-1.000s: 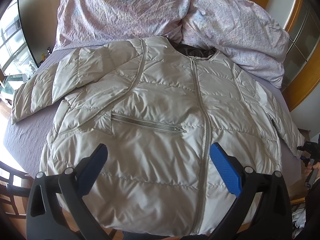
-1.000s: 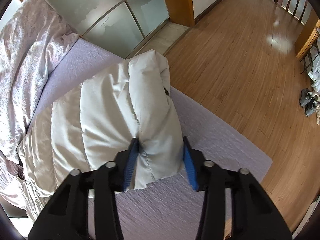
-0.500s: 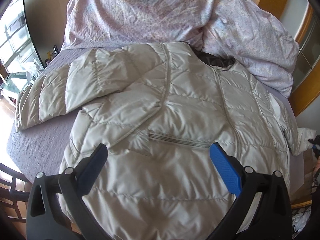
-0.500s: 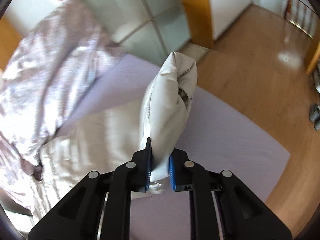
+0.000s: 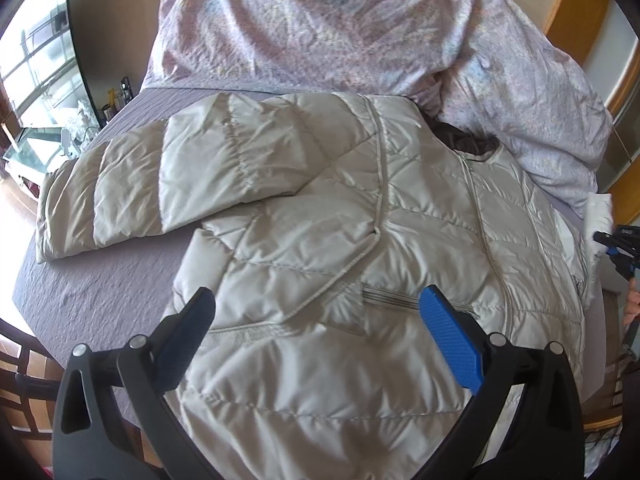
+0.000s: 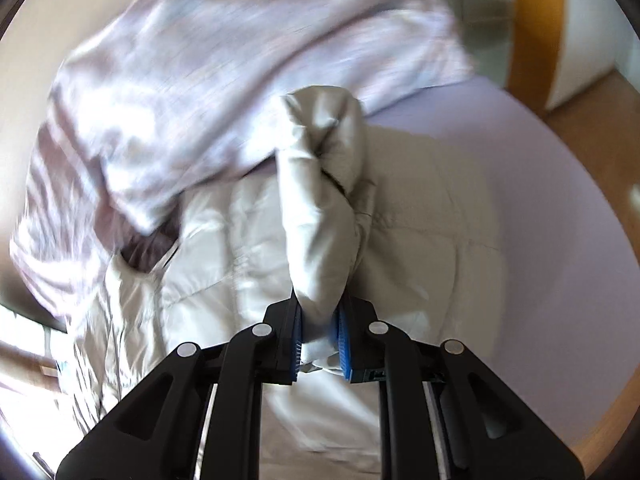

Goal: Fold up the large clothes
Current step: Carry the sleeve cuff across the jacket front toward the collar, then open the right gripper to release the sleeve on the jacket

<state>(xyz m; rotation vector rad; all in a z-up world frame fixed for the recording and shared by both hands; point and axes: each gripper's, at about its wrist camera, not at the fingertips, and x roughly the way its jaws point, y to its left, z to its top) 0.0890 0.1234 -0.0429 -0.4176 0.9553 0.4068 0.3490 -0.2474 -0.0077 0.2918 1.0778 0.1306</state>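
Right wrist view shows my right hand-held gripper clamped on the cuff end of the jacket's sleeve; the blue pads squeeze the puffy fabric between them. The sleeve stands up from the jaws and points away from me, its long axis running toward the quilt. Below it lies the jacket, spread front-up on the bed with its collar against the quilt and its hem nearest me.

My left hand-held gripper hovers over the jacket's lower front, jaws wide apart and holding nothing, the zip pocket between the fingers. In that view the right gripper is just visible at the jacket's far right edge, holding the pale cuff.

The other sleeve lies flat, stretched out sideways from the jacket's left shoulder across the bed. My left hand is the nearer one to it.

I judge the coming move as laying the held sleeve across the jacket's chest, so its length must turn crosswise to the zip.
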